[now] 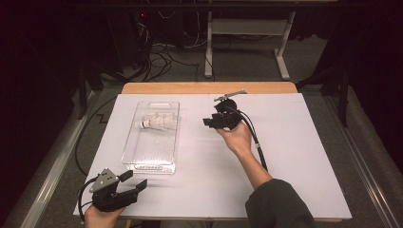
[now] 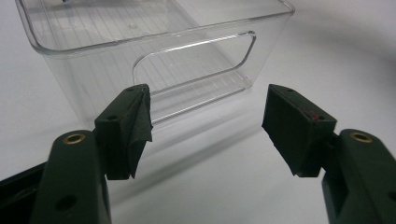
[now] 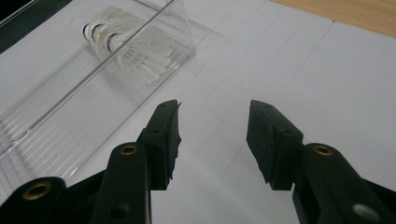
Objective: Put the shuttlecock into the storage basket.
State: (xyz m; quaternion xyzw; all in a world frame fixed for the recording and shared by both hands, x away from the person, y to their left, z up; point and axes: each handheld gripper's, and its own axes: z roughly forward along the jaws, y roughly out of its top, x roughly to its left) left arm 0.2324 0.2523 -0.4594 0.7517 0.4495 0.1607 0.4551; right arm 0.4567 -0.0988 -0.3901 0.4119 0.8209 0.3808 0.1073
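Note:
A clear plastic bin [image 1: 151, 159] lies on the white sheet, left of centre. White shuttlecocks [image 1: 157, 122] with blue-banded corks lie on their sides in its far half, corks toward the left. My left gripper [image 1: 136, 179] rests open near the front left corner of the sheet. Its jaws face the bin's near handle wall [image 2: 154, 51], with nothing between them [image 2: 208, 126]. To the right of the bin, a hand holds my right gripper [image 1: 208, 121] just above the sheet, pointing left. It stands open and empty [image 3: 212, 135], short of the bin's wall [image 3: 56, 121] and the shuttlecocks [image 3: 130, 51].
The white sheet [image 1: 285, 156] covers a wooden table whose bare edge [image 1: 209, 88] shows at the back. A black cable [image 1: 254, 135] trails from the right gripper along the forearm. Beyond the table are floor cables and a white desk frame [image 1: 247, 42].

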